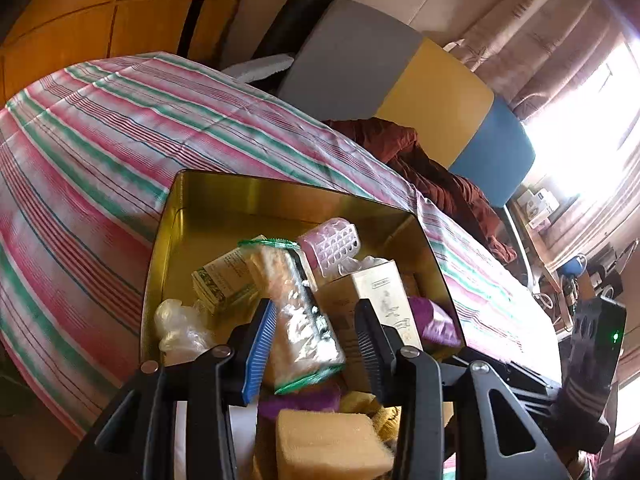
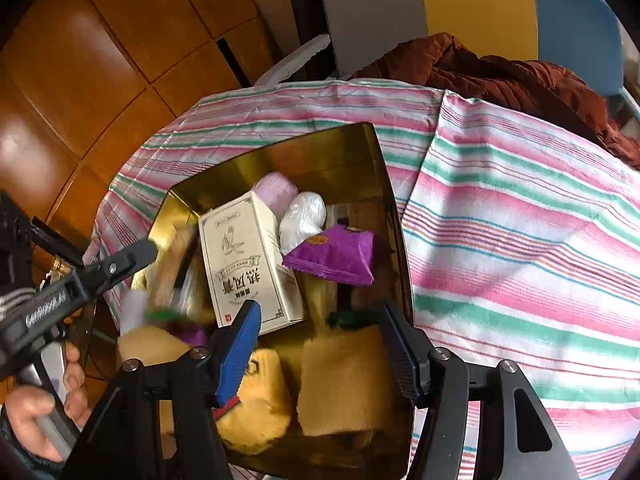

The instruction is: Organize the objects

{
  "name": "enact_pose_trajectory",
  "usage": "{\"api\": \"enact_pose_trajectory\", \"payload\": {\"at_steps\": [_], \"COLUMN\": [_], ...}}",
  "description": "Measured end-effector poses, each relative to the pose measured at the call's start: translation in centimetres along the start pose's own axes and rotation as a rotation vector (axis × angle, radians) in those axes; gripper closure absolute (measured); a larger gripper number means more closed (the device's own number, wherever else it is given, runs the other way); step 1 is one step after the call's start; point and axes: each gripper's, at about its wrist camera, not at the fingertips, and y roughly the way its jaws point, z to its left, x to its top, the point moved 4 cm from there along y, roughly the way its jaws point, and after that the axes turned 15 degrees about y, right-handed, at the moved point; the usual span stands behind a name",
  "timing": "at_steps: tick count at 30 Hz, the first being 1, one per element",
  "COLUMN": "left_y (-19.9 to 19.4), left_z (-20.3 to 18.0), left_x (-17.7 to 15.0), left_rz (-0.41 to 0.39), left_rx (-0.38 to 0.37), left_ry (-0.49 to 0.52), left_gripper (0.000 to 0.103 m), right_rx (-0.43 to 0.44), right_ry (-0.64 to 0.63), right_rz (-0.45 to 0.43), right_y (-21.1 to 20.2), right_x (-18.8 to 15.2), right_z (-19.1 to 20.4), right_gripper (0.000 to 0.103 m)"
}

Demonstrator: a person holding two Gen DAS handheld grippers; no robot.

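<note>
Left gripper [image 1: 316, 340] stood part-open over the gold tin [image 1: 280, 194], the clear packet [image 1: 304, 320] loose between its jaws, seemingly released there. Right gripper [image 2: 320, 336] hovered open, empty.

White carton [image 2: 248, 264] in the gold tin [image 2: 360, 148] shows large dark Chinese characters, seen upside down here, under a line drawing of a bird; too distorted to read surely. The left gripper's arm [image 2: 46, 312] carries white lettering, roughly "GenRobot.AI". The purple sachet's [image 2: 336, 256] orange sticker is illegible.
</note>
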Motion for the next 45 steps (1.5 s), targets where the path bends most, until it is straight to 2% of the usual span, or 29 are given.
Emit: {"api": "enact_pose_trajectory", "payload": {"at_steps": [9, 13, 17, 19, 21, 25, 29, 31, 33, 35, 41, 45], "left_y": [-2.9, -4.4, -5.6, -5.9, -6.3, -6.7, -7.4, -7.6, -8.1, -8.6, -9.1, -8.8], "left_z": [-0.7, -1.4, -2.0, -2.3, -2.5, -3.3, -4.5, -5.0, -5.5, -5.8, -5.9, -5.6], "left_x": [-1.0, -1.6, -2.1, -2.4, -2.8, -3.4, -4.1, -4.3, -4.4, -4.5, -4.6, -5.4], "left_rz": [-0.027, -0.057, -0.071, -0.073, -0.078, -0.079, -0.095, -0.104, -0.121, -0.134, -0.130, -0.106], "left_rx": [0.132, 0.195, 0.273, 0.288, 0.296, 0.350, 0.390, 0.398, 0.398, 0.430, 0.472, 0.451], "left_ry": [0.095, 0.135, 0.168, 0.173, 0.173, 0.197, 0.228, 0.234, 0.243, 0.237, 0.211, 0.191], "left_gripper": [0.061, 0.056, 0.053, 0.046, 0.046, 0.046, 0.046, 0.037, 0.036, 0.035, 0.035, 0.035], "right_rx": [0.002, -0.021, -0.064, -0.075, -0.096, -0.146, -0.190, -0.201, -0.209, -0.218, -0.212, -0.208], "right_ry": [-0.010, -0.032, -0.071, -0.084, -0.096, -0.132, -0.146, -0.145, -0.145, -0.145, -0.147, -0.156], "right_rz": [-0.018, -0.055, -0.108, -0.127, -0.149, -0.219, -0.295, -0.334, -0.365, -0.392, -0.383, -0.378], "right_y": [-0.8, -1.5, -2.5, -2.9, -3.3, -4.4, -5.4, -6.0, -6.5, -7.1, -7.5, -7.6], "right_x": [-1.1, -1.8, -2.5, -2.8, -3.1, -4.1, -4.8, -5.1, -5.4, -5.7, -6.5, -7.1], "right_z": [0.5, 1.1, 1.6, 1.8, 1.9, 2.0, 2.0, 1.8, 1.7, 1.6, 1.6, 1.8], "right_gripper": [0.035, 0.021, 0.012, 0.011, 0.011, 0.001, 0.000, 0.000, 0.000, 0.000, 0.000, 0.000]}}
